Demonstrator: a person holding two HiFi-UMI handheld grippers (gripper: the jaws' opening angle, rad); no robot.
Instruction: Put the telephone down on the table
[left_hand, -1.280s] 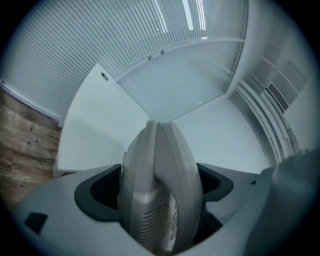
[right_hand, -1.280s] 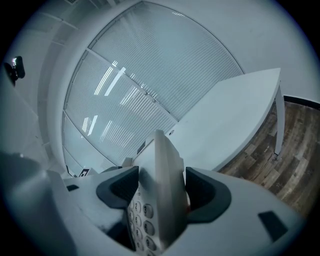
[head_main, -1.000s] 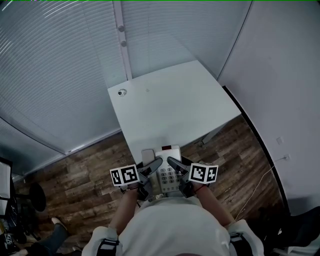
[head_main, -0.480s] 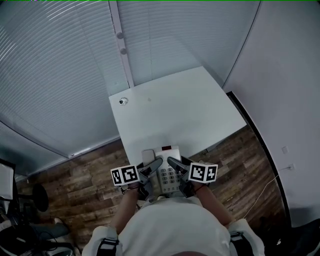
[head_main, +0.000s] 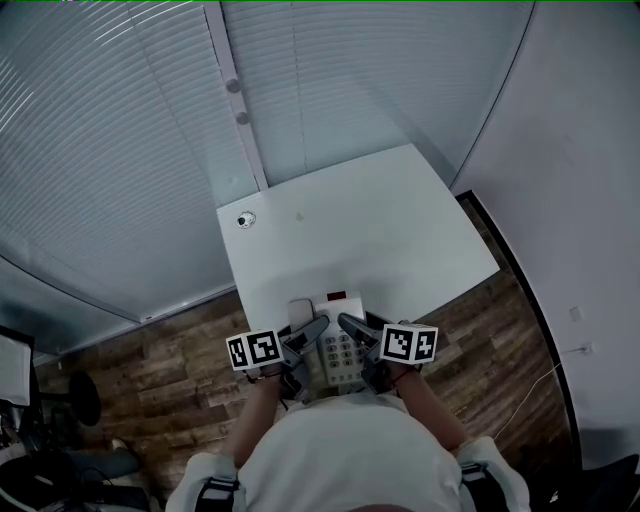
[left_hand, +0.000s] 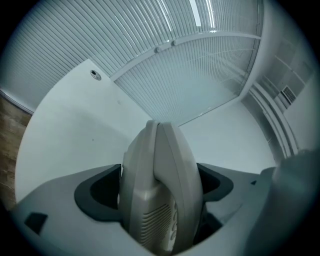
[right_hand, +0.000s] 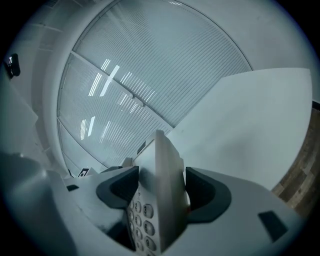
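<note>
Both grippers were on the pale grey push-button desk telephone (head_main: 337, 350), one at each side. The left gripper (left_hand: 157, 190) had closed on the handset side. Its dark fingers (left_hand: 95, 192) were only partly drawn in, pressed against the two faces of that edge, and the handset's slotted earpiece sat right between them. The right gripper (right_hand: 162, 192) was clamped the same way on the keypad side. Its fingers (right_hand: 207, 195) squeezed the thin casing edge, with the round number keys just inside the left finger.

From the head view, the telephone was slung between the two sets of fingertips, held close in front of the person's body. Its far end reached over the near edge of the white rectangular counter (head_main: 360, 230); contact with that surface could not be told. The bare counter top stretched away beyond the fingertips toward the pale slatted blinds (head_main: 130, 150). Brown wooden plank floor (head_main: 180, 345) showed outside the left fingers.
</note>
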